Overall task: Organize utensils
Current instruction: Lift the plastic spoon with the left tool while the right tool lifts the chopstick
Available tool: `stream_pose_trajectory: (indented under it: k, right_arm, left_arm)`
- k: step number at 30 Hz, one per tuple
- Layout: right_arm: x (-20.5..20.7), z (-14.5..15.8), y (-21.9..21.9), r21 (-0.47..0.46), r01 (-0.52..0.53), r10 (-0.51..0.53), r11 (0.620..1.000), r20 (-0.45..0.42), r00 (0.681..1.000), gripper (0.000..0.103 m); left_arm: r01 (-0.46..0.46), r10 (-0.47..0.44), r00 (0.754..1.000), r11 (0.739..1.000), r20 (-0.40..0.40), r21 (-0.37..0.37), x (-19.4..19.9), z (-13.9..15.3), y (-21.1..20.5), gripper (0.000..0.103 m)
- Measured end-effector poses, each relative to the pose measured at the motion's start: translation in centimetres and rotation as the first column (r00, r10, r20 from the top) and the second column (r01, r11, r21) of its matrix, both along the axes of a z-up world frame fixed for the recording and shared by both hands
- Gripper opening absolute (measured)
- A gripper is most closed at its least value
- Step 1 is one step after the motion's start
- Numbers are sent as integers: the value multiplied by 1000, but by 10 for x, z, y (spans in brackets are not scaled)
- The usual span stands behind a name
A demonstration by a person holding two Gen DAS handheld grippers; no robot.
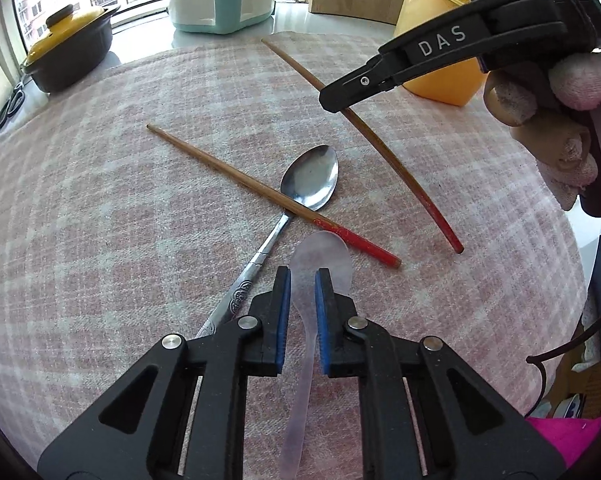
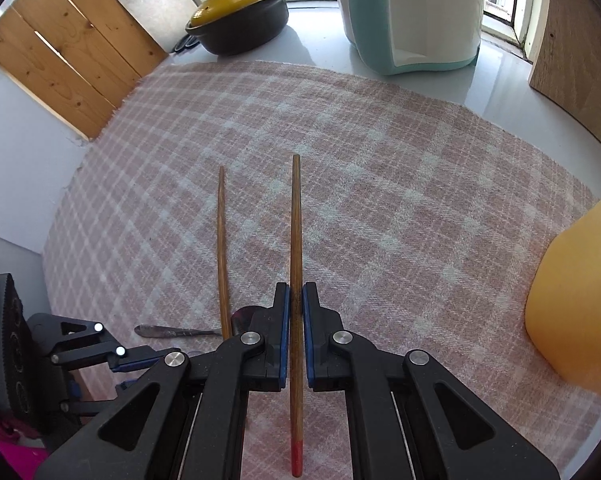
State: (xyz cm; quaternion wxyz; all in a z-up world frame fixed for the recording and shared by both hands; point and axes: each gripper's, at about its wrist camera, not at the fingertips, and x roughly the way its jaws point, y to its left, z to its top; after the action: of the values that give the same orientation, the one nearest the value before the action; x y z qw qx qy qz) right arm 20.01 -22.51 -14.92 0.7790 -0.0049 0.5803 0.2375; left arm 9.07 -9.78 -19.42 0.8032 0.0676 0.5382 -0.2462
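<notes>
Nearest the left camera, the left gripper sat low over the plaid cloth with its blue pads parted, and the clear plastic spoon lay lengthwise in the gap; pads looked close to the handle, contact unclear. Spoon bowl poked out just past the fingertips, handle ran back under the tool. Just left of it lay the metal spoon, patterned handle angling down beside the left finger. One chopstick lay across that spoon's neck, red end near the plastic bowl. Farther right, the second chopstick lay on the cloth, with the right gripper down over its middle.

From the right wrist view, the right gripper had the second chopstick running straight between nearly closed pads, red end back under the tool; clamped or just shy, could not tell. First chopstick lay just left, apart. Yellow container stood at the right cloth edge. Beyond the cloth: yellow-lidded black pot, teal and white holder, wooden boards.
</notes>
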Motion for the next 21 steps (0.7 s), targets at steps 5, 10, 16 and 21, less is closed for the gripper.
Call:
stream_pose_trajectory:
  k: [5,10,16,21]
  right_arm:
    - [-5,1,-4,4,21,-21,1000,2,1000,5]
    - [-13,4,-13,9,33,-33,999,5,999,5]
    - [-18,1,-22,15,58,-58,998,-3,998,5]
    - [-21,-1,-25,10,64,-64,998,-10,998,5]
  left_arm:
    - [15,-16,1000,999,11,32,6,6,-10,43]
    - [12,-12,1000,1000,-21,-7,11,6,-6,43]
    - [36,-36,999,999,-27,2,14,3,1,29]
    - [51,-51,999,999,5,13,10,3,-5,19]
